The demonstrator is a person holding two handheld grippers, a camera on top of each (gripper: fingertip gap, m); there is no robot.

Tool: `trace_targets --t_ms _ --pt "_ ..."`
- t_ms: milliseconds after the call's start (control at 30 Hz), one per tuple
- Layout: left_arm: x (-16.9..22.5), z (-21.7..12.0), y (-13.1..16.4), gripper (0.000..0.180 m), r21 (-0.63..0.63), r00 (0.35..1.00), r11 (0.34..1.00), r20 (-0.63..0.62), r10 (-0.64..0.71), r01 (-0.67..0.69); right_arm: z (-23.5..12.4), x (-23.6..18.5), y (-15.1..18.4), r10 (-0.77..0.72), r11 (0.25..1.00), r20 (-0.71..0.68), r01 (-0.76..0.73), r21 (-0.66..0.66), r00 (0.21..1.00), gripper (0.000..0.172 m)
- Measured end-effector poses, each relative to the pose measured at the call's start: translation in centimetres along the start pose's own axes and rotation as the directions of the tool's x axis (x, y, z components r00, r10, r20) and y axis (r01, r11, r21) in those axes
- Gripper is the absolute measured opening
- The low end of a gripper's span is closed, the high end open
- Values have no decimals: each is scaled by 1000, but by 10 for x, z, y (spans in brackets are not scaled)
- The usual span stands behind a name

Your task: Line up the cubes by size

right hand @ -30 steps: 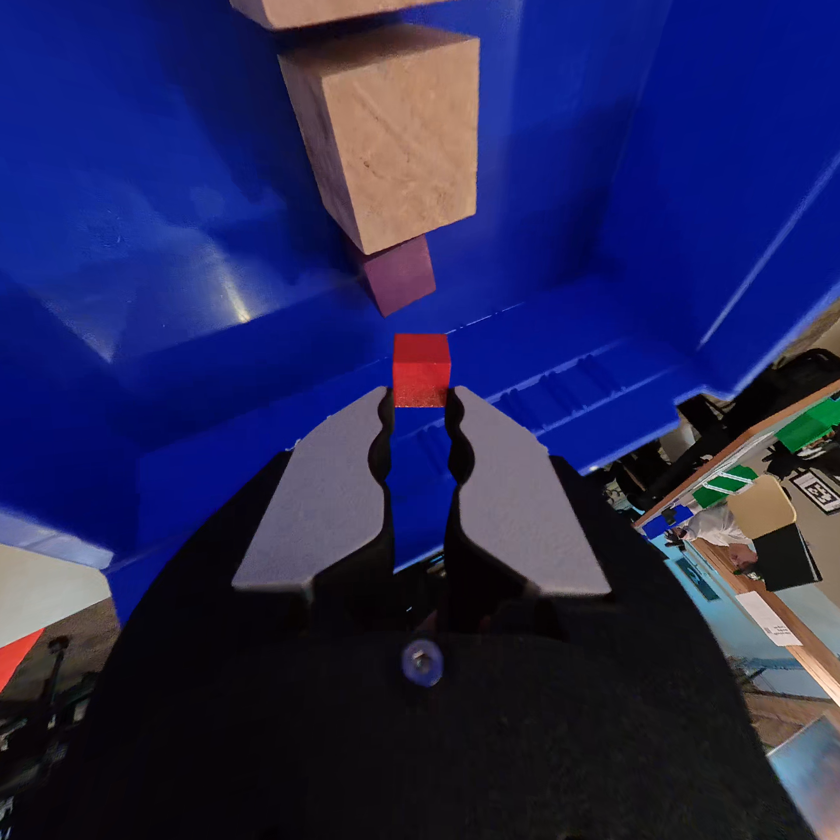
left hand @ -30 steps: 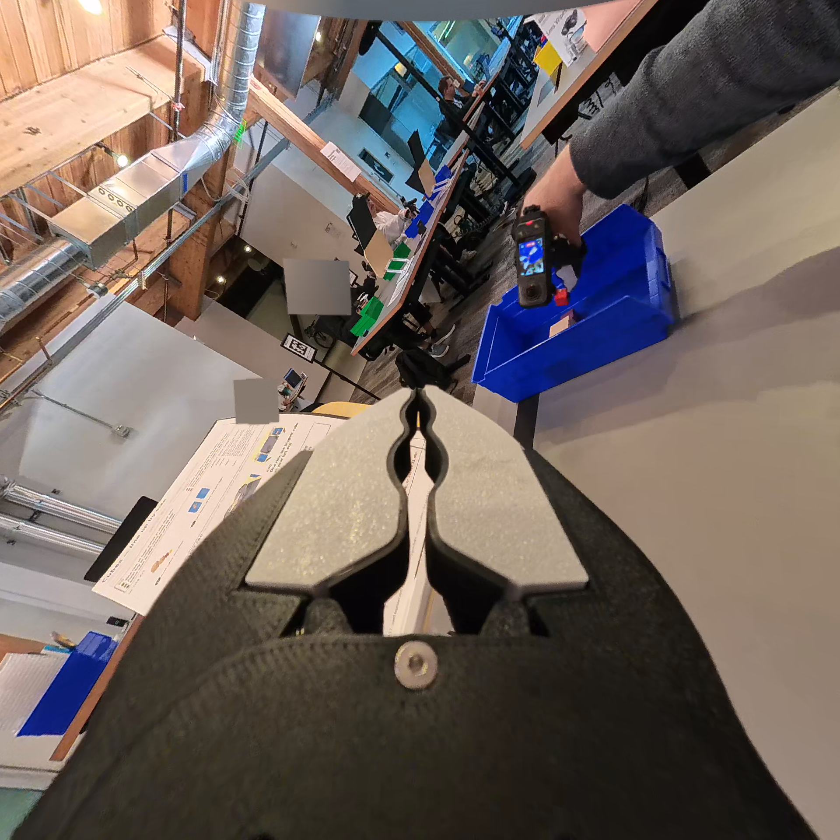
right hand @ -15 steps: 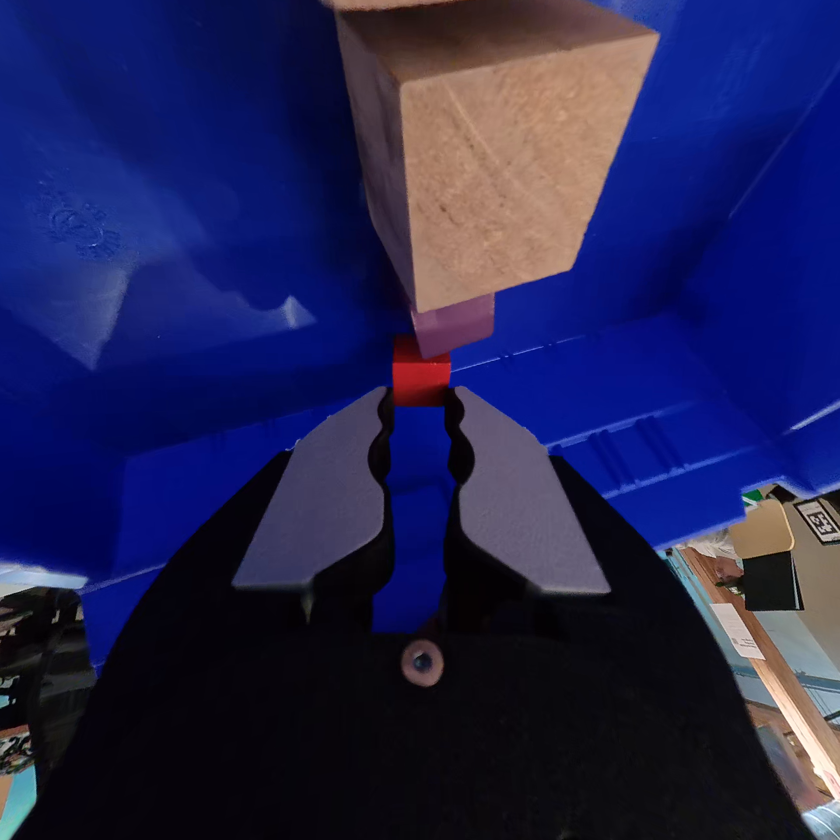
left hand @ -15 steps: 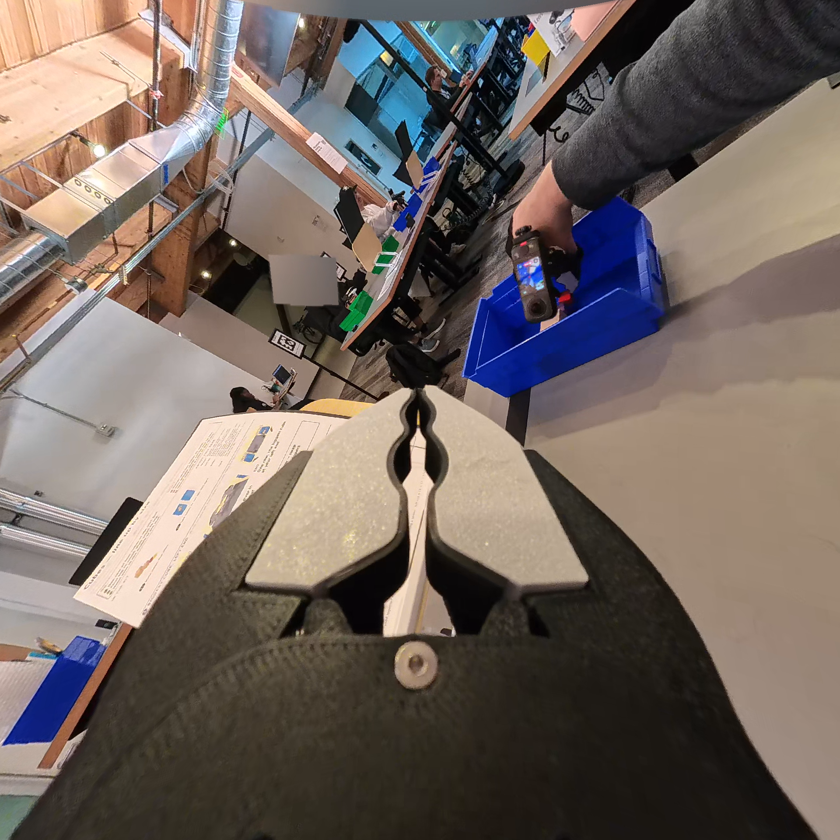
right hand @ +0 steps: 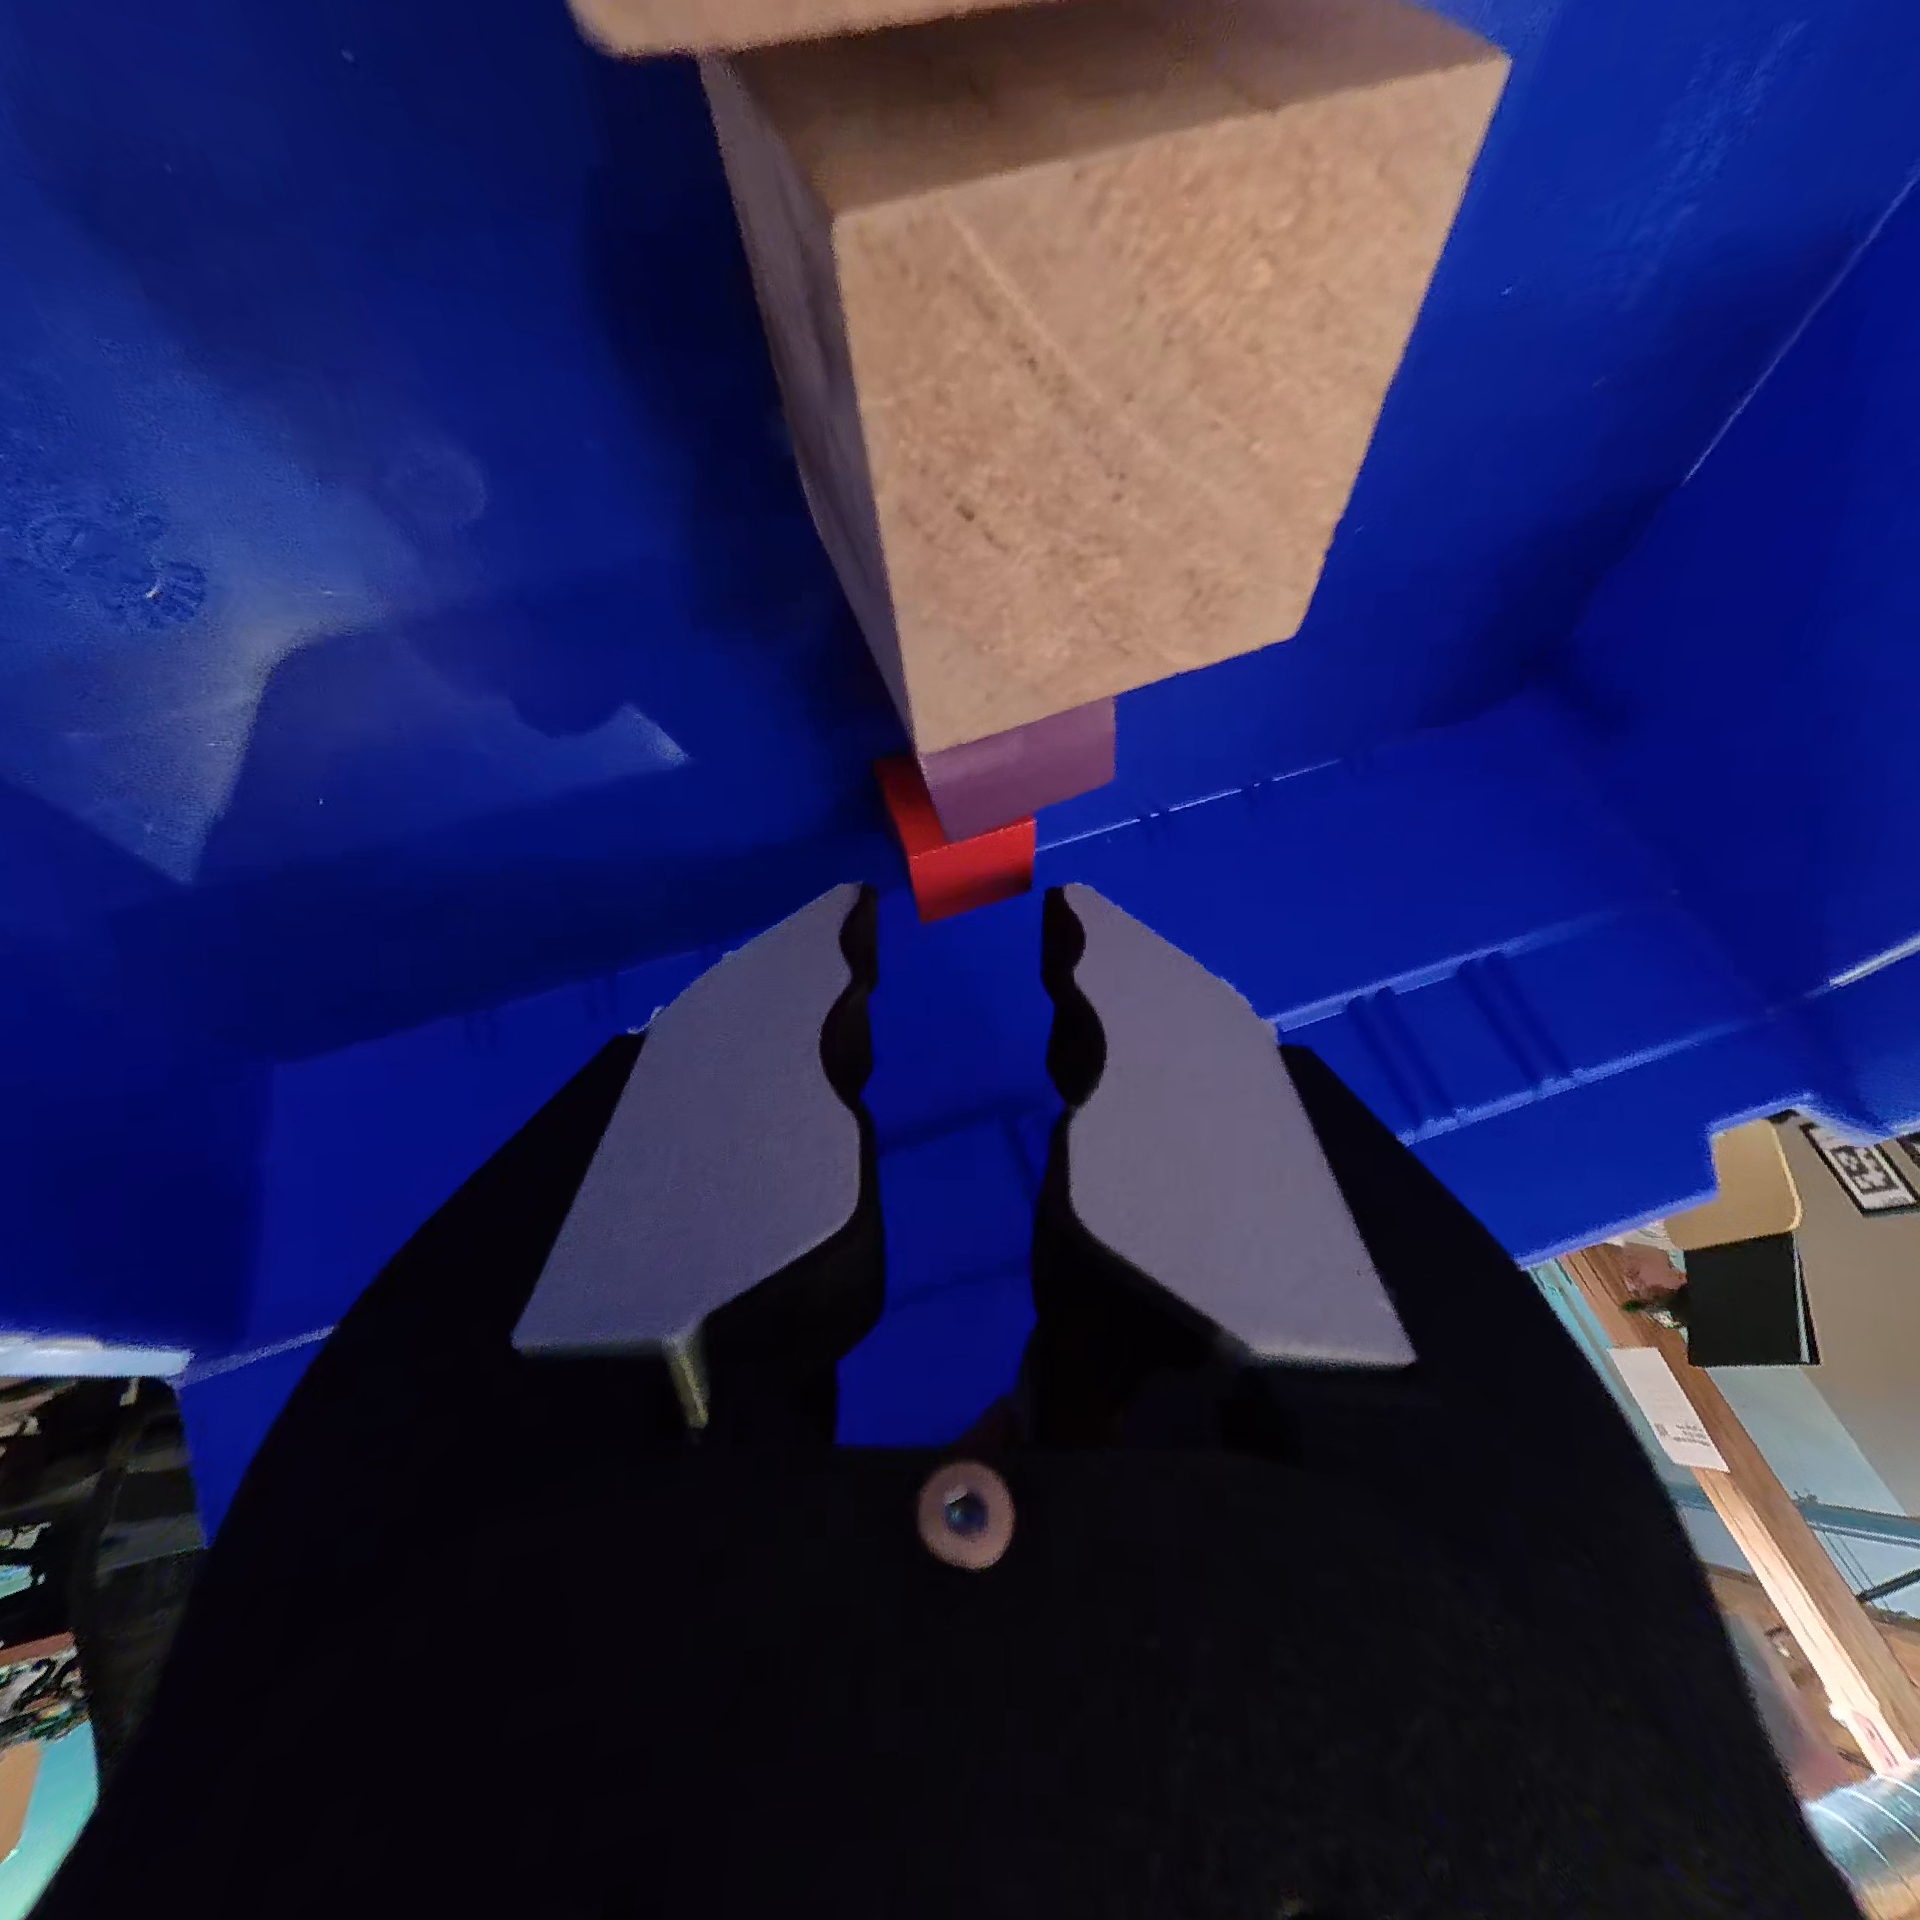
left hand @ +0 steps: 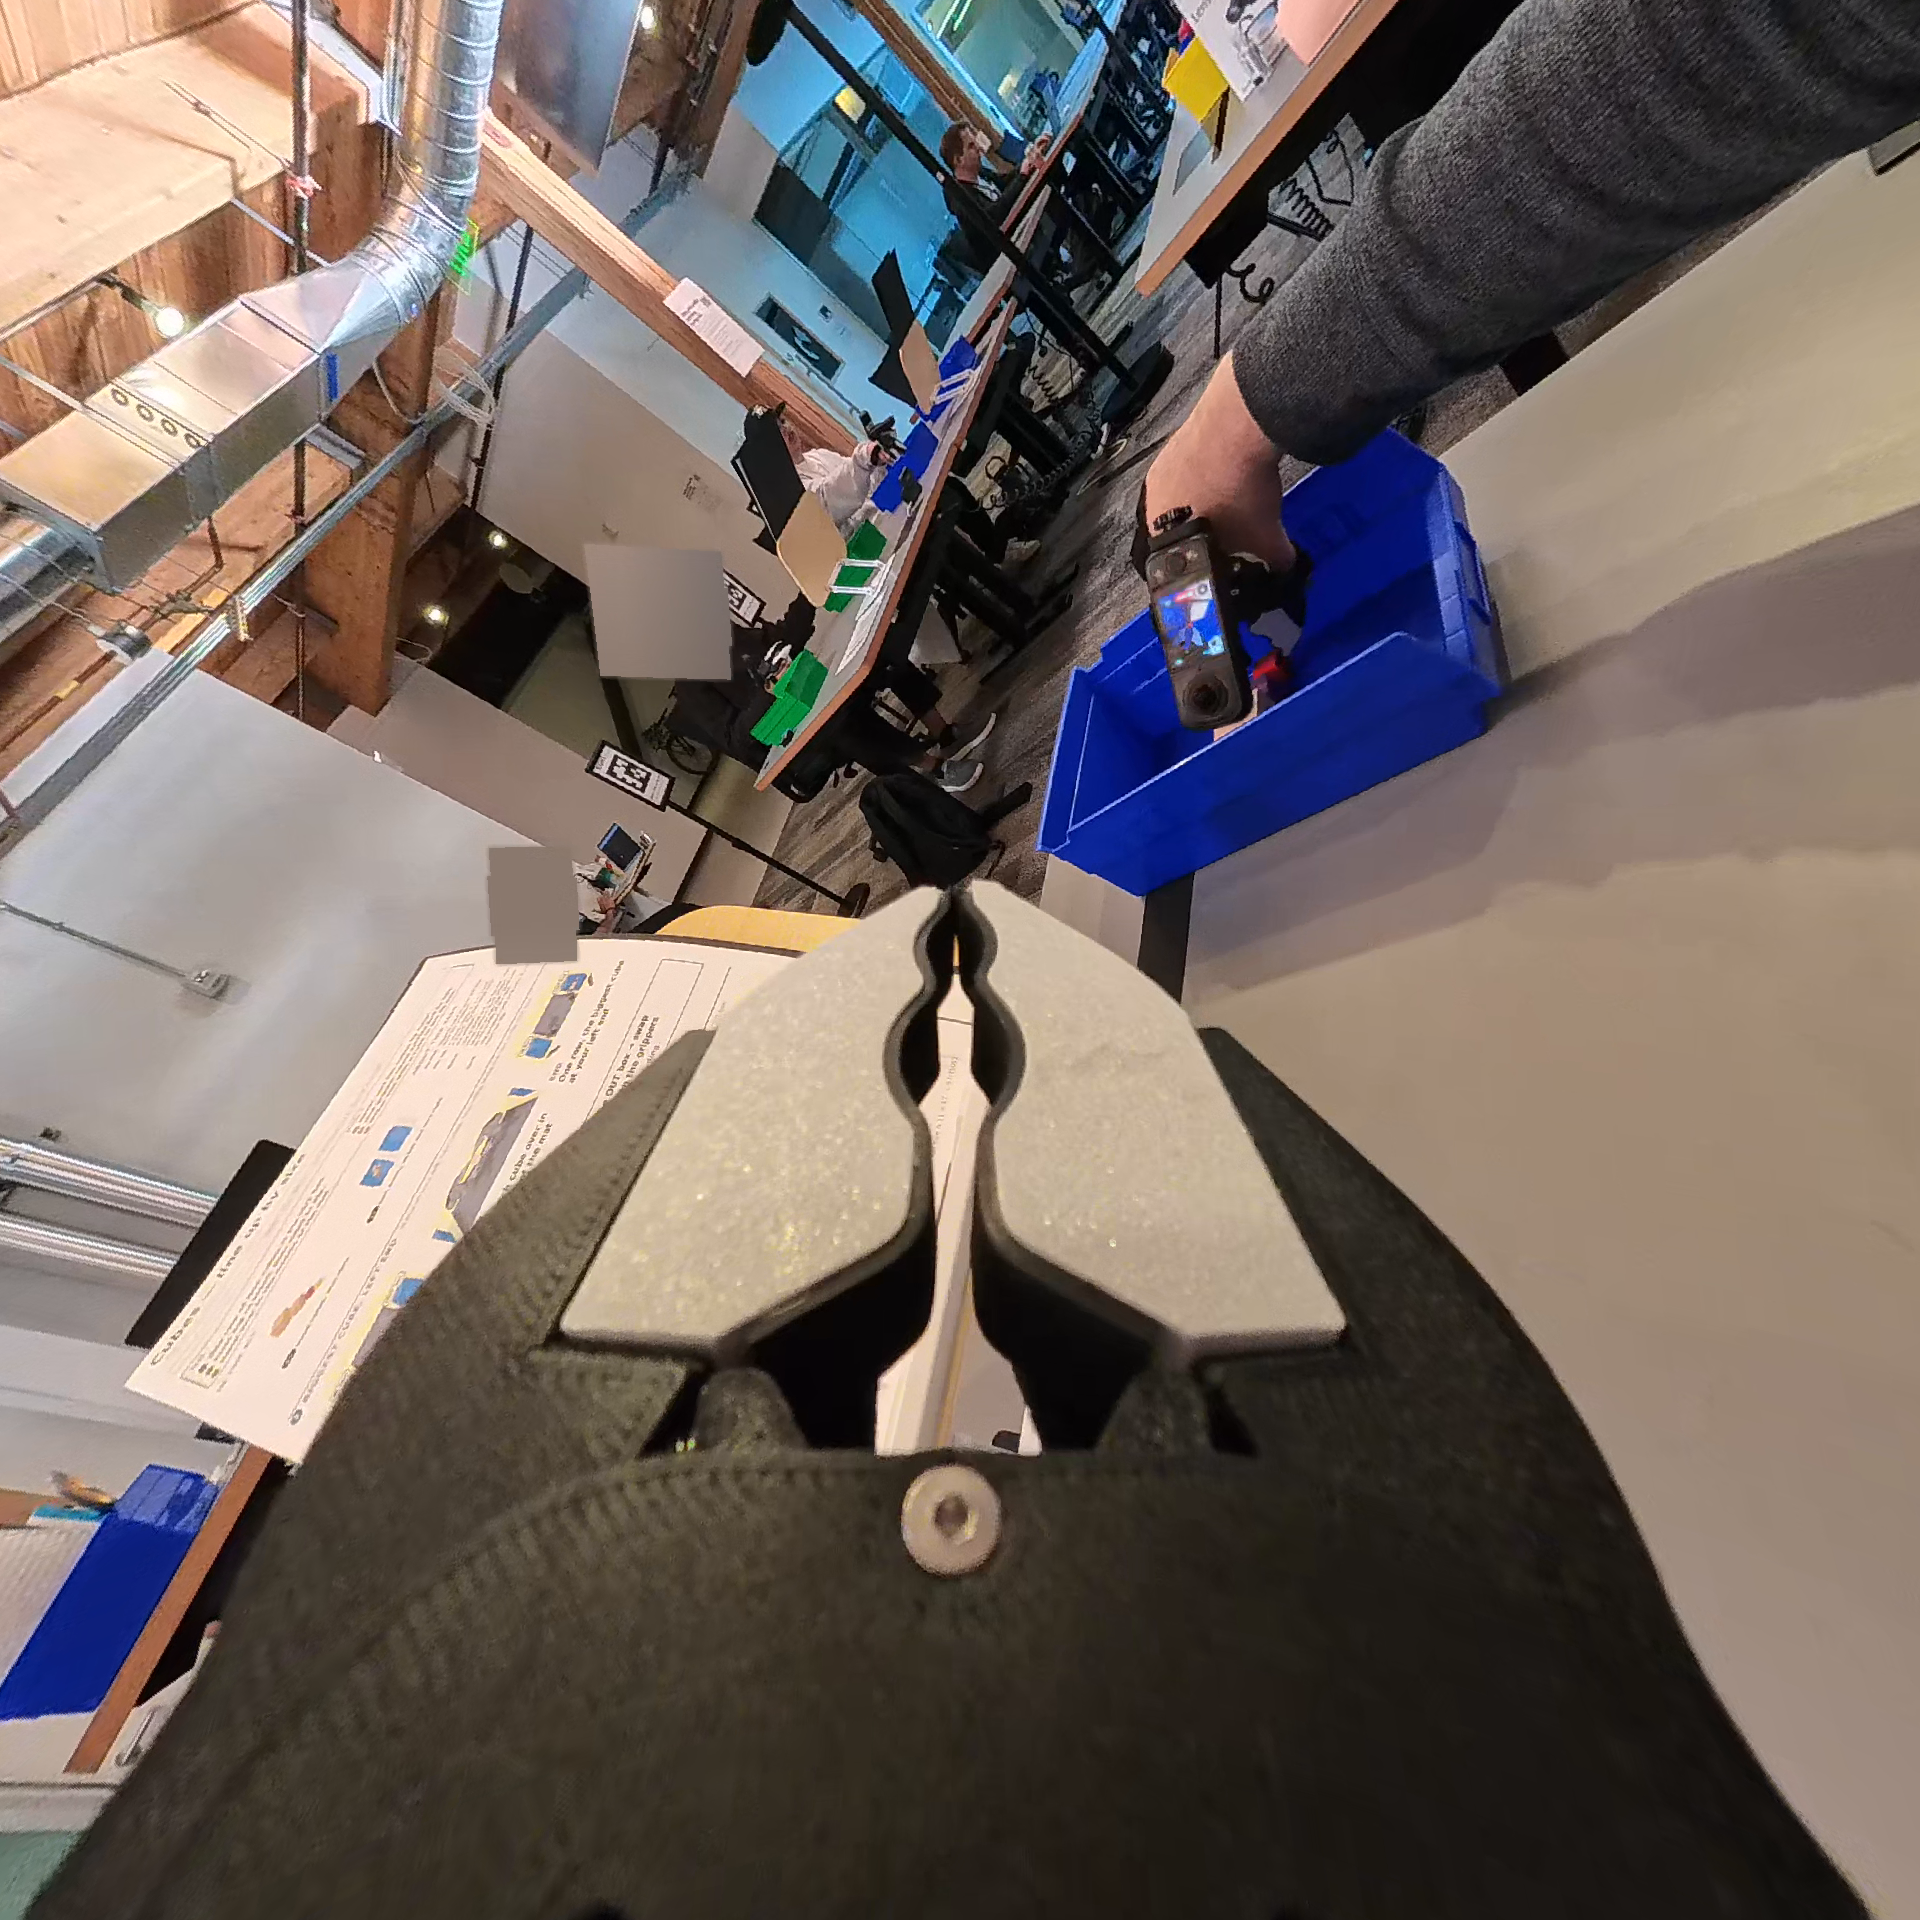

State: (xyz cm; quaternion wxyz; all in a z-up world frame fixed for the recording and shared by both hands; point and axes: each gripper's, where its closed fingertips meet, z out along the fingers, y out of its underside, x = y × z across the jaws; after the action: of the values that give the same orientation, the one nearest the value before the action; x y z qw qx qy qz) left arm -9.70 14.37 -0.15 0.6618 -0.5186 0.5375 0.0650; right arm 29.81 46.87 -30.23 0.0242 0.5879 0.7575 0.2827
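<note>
In the right wrist view, my right gripper is open inside the blue bin. A small red cube lies just past its fingertips, with a gap on each side, so the pads do not press it. The red cube touches a purple cube, which sits against a large wooden cube. A second wooden block shows at the top edge. My left gripper is shut with nothing between its pads, over the grey table near its edge. The left wrist view shows the bin far off with the right gripper in it.
A printed paper sheet lies to the left of my left gripper. A person's hand and grey sleeve reach to the bin. The bin walls close in around my right gripper. Desks and chairs stand beyond the table. Spacing between my two grippers at the tips: around 60 cm.
My right gripper carried the red cube deeper into the bin toward the purple cube, then opened and let it go there. My left gripper stayed shut and barely moved.
</note>
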Motion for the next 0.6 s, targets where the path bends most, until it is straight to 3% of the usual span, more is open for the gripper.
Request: trace_targets --t_ms 200,300,367,467,600 --pt "0 2 1 0 -4 1000 1000 -3 -1 1 -24 13 8 53 999 -94 -52 11 994 33" --pt "0 3 -1 0 2 1000 1000 1 -3 3 -66 26 14 164 986 -221 -154 63 961 33" --pt "-3 4 -3 0 1 1000 1000 18 -14 14 -106 32 7 277 955 -303 -228 187 912 29" --pt "-4 6 -7 0 2 999 1000 28 -27 27 -175 28 -16 456 859 -367 -292 421 811 28" --pt "5 14 -14 0 12 997 998 30 -70 70 -266 -3 -76 641 608 -281 -250 753 714 25"
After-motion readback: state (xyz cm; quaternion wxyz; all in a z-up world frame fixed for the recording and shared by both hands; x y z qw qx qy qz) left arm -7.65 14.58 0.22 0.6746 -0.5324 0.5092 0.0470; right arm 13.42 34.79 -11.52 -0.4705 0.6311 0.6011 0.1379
